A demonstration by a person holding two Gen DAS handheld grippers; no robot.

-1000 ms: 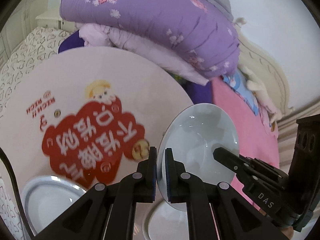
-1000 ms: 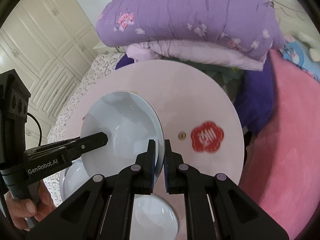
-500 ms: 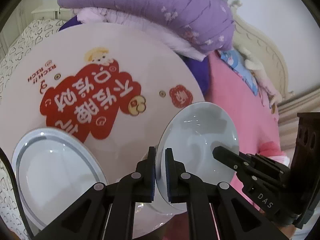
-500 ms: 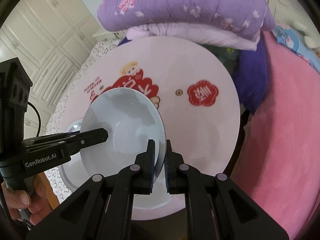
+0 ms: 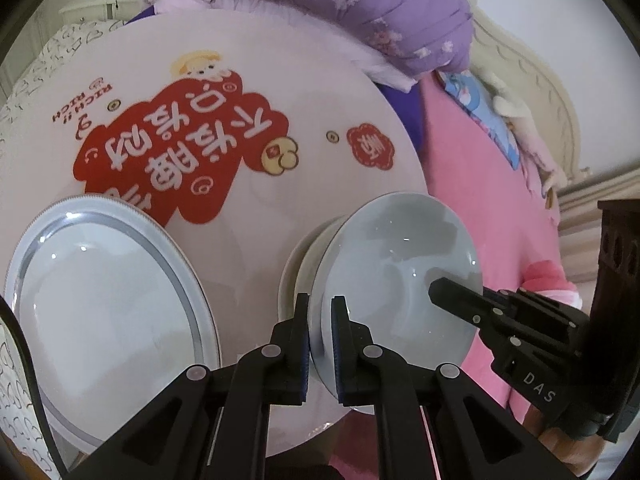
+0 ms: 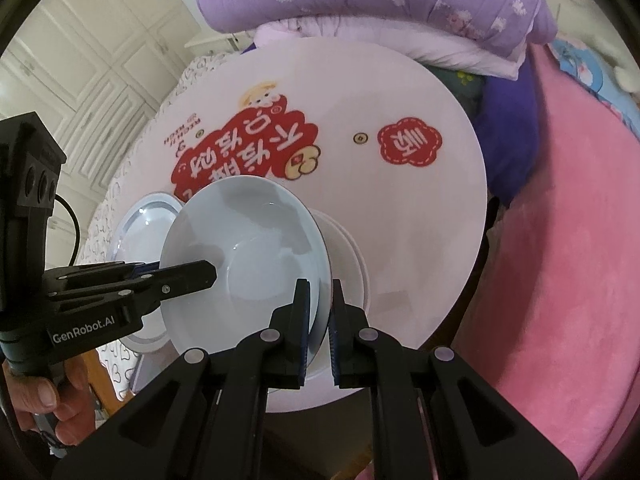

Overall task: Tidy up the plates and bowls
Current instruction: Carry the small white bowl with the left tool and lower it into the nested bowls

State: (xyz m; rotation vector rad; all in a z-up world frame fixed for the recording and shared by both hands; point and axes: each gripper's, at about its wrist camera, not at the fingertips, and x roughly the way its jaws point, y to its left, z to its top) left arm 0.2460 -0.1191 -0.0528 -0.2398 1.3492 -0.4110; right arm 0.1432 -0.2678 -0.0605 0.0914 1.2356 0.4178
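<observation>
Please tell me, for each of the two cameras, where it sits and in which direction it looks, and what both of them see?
Left wrist: sits on the left gripper, looks steeply down along its fingers at the pale bowl it clamps, with the flat plate to the left; the right gripper enters from the right.
Right wrist: sits on the right gripper, looks down at the same bowl; the left gripper and a hand show at left.
Shared: bowl, plate, round table, purple bedding.

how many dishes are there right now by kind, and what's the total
deep plate held in both claws: 1
flat plate with grey ring: 1
white dish on the table under the held one: 1
total: 3
</observation>
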